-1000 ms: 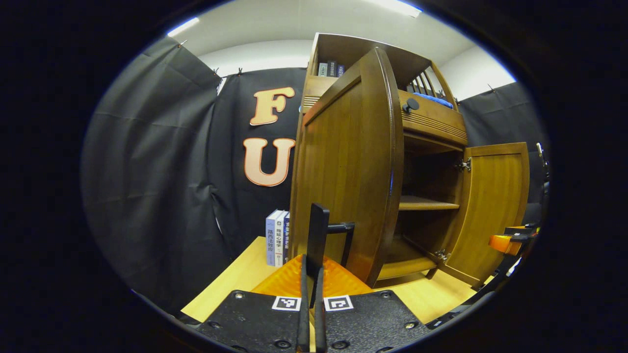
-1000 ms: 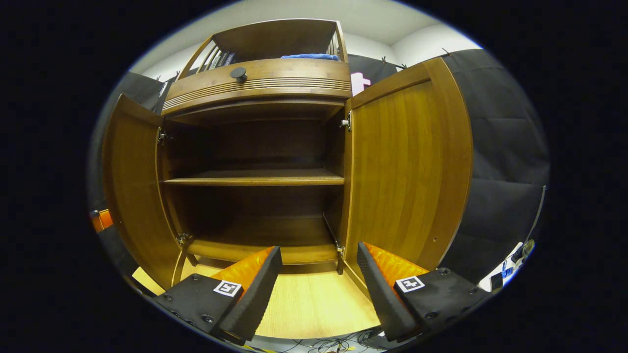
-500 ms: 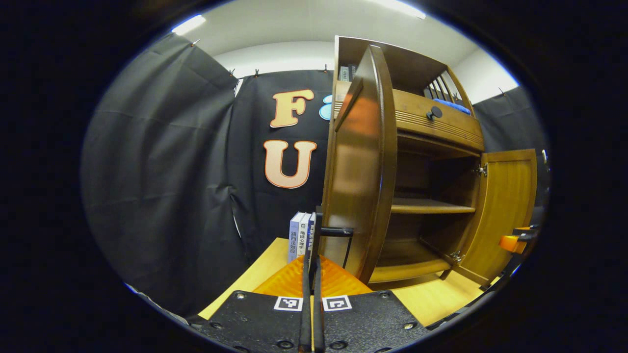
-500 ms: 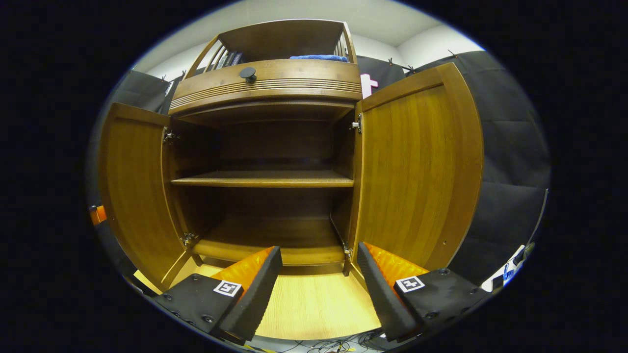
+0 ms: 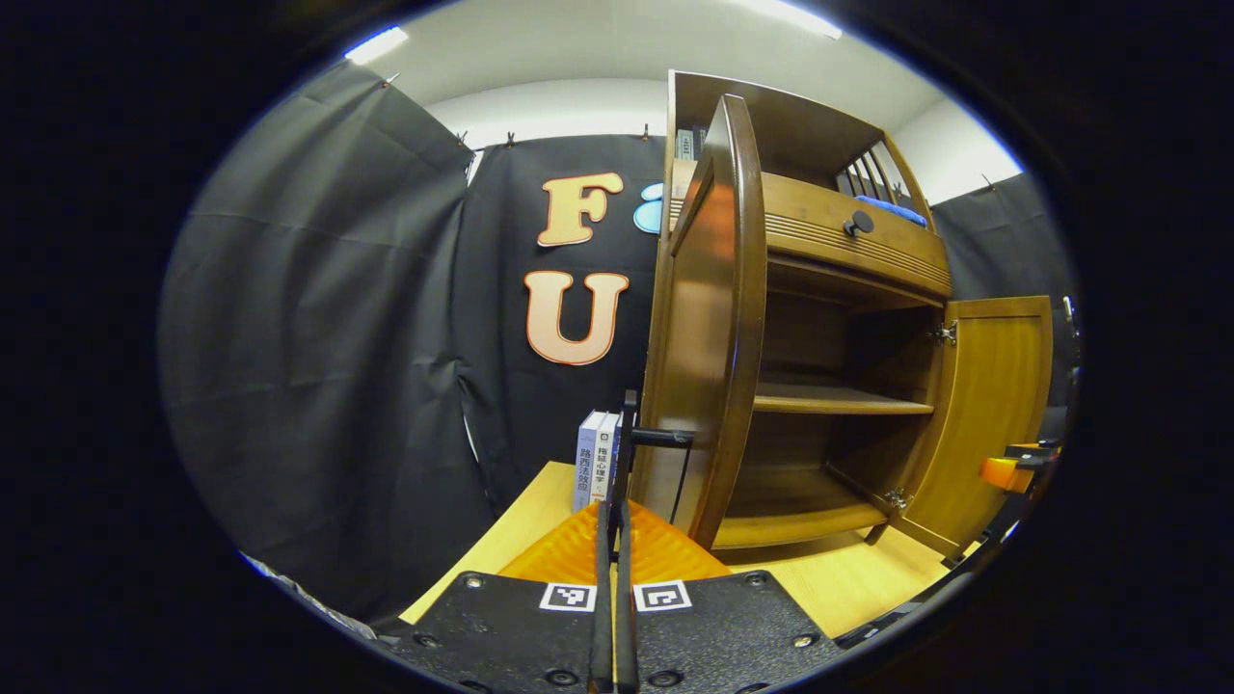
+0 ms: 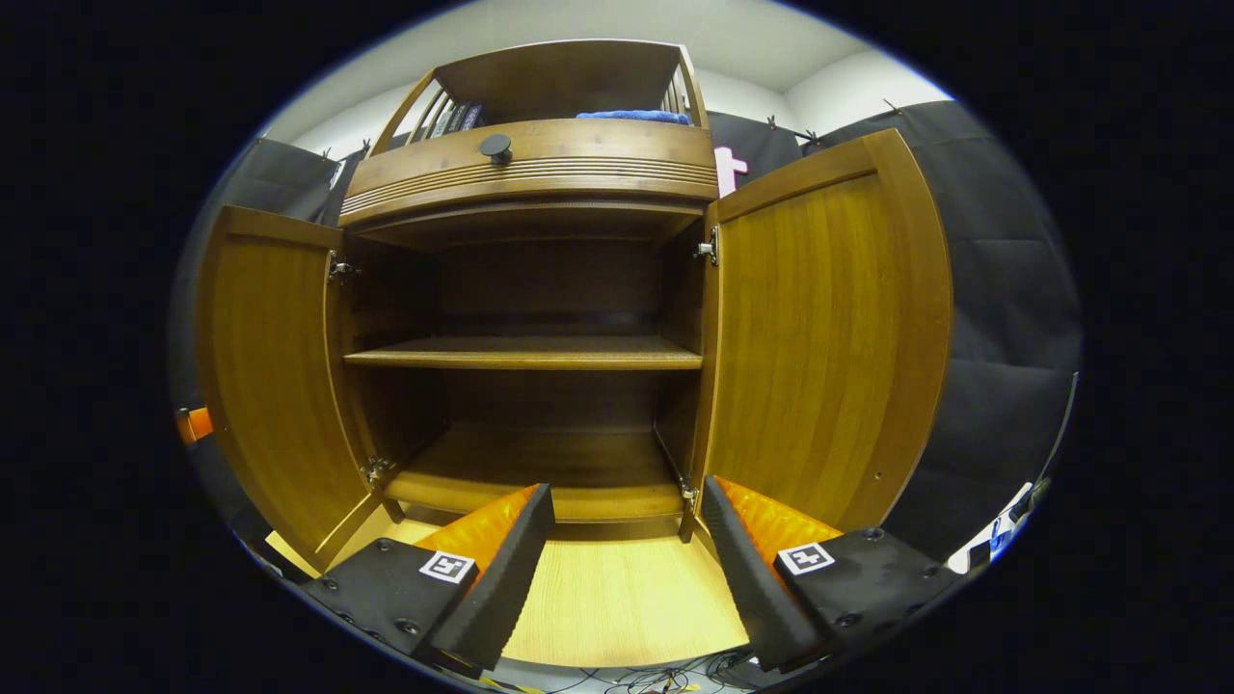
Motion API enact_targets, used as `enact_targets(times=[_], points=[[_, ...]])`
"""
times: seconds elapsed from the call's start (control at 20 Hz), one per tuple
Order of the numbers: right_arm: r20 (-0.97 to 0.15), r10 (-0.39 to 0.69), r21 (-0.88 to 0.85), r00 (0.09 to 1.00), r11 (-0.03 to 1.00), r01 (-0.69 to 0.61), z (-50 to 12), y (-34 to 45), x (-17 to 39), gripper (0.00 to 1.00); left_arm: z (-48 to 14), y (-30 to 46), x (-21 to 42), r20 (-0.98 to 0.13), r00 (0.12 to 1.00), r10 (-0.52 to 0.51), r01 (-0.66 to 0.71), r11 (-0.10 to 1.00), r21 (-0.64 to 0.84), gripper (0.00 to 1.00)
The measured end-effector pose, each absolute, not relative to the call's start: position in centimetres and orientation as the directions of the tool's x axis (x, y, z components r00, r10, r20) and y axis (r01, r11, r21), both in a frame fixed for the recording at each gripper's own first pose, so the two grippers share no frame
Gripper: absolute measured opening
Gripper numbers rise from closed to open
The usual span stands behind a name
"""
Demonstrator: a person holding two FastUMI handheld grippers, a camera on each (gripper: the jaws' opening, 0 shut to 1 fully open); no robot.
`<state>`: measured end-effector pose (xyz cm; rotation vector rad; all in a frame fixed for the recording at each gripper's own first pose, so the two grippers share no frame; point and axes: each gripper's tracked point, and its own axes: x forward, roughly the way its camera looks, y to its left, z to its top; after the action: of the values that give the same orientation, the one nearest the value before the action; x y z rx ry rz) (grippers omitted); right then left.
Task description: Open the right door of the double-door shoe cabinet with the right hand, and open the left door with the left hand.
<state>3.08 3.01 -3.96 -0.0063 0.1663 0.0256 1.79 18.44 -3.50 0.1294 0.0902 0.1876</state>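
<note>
Cabinet: a brown wooden double-door shoe cabinet (image 6: 525,289) is seen standing on a pale wooden tabletop (image 6: 617,598), with both doors swung outward and the two inner shelves bare.
Right door: the brown wooden right door (image 6: 819,328) is held wide open beside the cabinet's right side; nothing is touching it, so this half of the task is judged done.
Left door: the brown wooden left door (image 5: 709,318) is swung out from the cabinet's left side, edge-on in the left gripper view, and looks about as wide as the right one.
Handle: a thin black bar handle (image 5: 631,443) on the left door's outer face is caught at the fingertips.
Left gripper: the left gripper (image 5: 617,501) is closed, its fingers pressed together around the handle; the contact itself is small in the picture, so the grip is probably still firm.
Right gripper: the right gripper (image 6: 627,540) is held open and empty in front of the cabinet's lower shelf, well apart from both doors.
Other things: a few upright books (image 5: 596,458) stand by the cabinet's left side.
Left to do: only release of the handle and withdrawal appear to remain.
</note>
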Motion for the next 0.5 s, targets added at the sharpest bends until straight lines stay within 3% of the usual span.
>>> enact_targets(times=[0.15, 0.3, 0.35, 0.45, 0.5], points=[[-0.166, 0.025, -0.002, 0.986, 1.0, -0.026, -4.0, 2.9, 2.8, 0.92, -3.2, 19.5, 1.3, -0.072, 0.97, 0.231, -0.216, 0.961, 0.17, 0.02], [-0.171, 0.025, -0.004, 0.985, 1.0, -0.026, -4.1, 2.8, 2.5, 0.99, -3.4, 21.1, 0.2, -0.089, 0.958, 0.274, -0.255, 0.951, 0.177, 0.0], [-0.17, 0.023, -0.005, 0.985, 1.0, -0.024, -4.1, 2.6, 2.4, 0.92, -3.2, 21.1, -0.1, -0.088, 0.957, 0.276, -0.259, 0.952, 0.166, 0.0], [-0.165, 0.019, -0.007, 0.986, 1.0, -0.021, -3.9, 2.5, 2.4, 1.0, -3.0, 20.8, -0.7, -0.084, 0.957, 0.277, -0.261, 0.951, 0.164, 0.0], [-0.163, 0.021, -0.006, 0.986, 1.0, -0.022, -3.8, 2.5, 2.3, 0.96, -3.0, 20.4, -1.0, -0.085, 0.958, 0.274, -0.258, 0.952, 0.167, 0.0]])
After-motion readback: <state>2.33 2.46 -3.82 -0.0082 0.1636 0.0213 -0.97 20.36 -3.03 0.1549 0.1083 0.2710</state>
